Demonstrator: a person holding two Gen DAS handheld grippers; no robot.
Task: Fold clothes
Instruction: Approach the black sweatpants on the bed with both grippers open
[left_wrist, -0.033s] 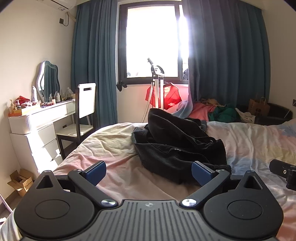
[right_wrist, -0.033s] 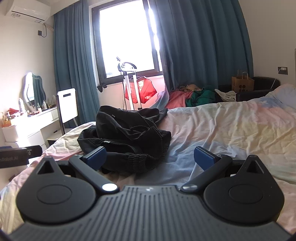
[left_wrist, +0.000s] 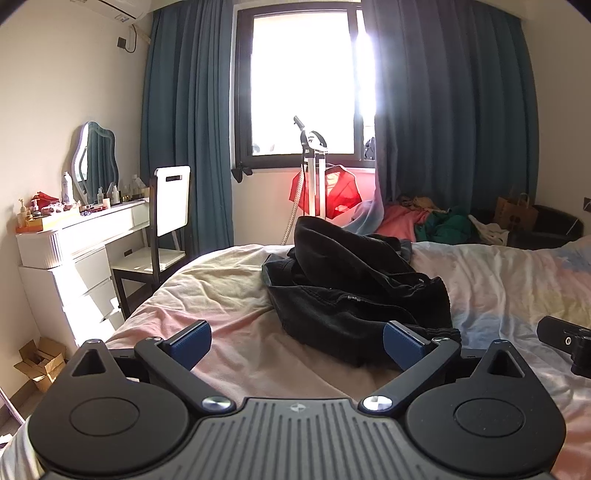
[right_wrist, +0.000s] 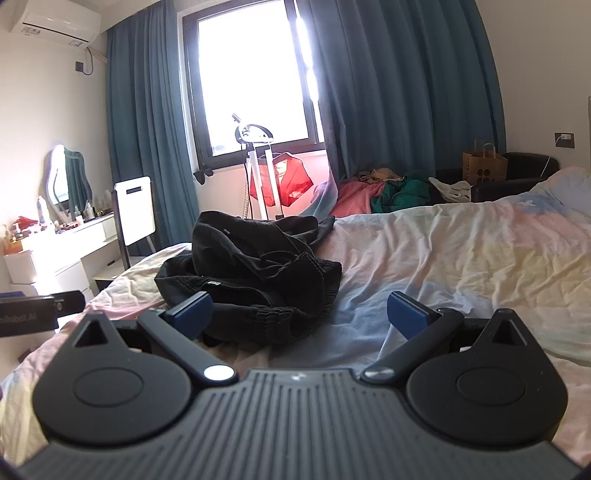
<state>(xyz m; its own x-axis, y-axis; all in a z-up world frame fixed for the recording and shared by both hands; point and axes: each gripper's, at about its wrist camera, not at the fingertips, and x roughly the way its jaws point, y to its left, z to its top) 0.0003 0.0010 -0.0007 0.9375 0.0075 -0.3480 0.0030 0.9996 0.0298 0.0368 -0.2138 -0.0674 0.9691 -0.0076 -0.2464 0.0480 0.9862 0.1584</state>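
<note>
White chair (left_wrist: 170, 206) beside dresser (left_wrist: 79, 240); teal curtains (left_wrist: 184, 122).

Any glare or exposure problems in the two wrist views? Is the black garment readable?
Left wrist: window blown out, its glare bleeding onto the curtain; black garment dark, but folds readable. Right wrist: window equally clipped, dresser washed out by sun; strong fisheye bending in both.

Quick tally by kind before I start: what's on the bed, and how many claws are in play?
Black garment heap on the bed: 1, pieces inside cannot be told apart
Open claws: 2, left claw and right claw
Total: 3
</note>
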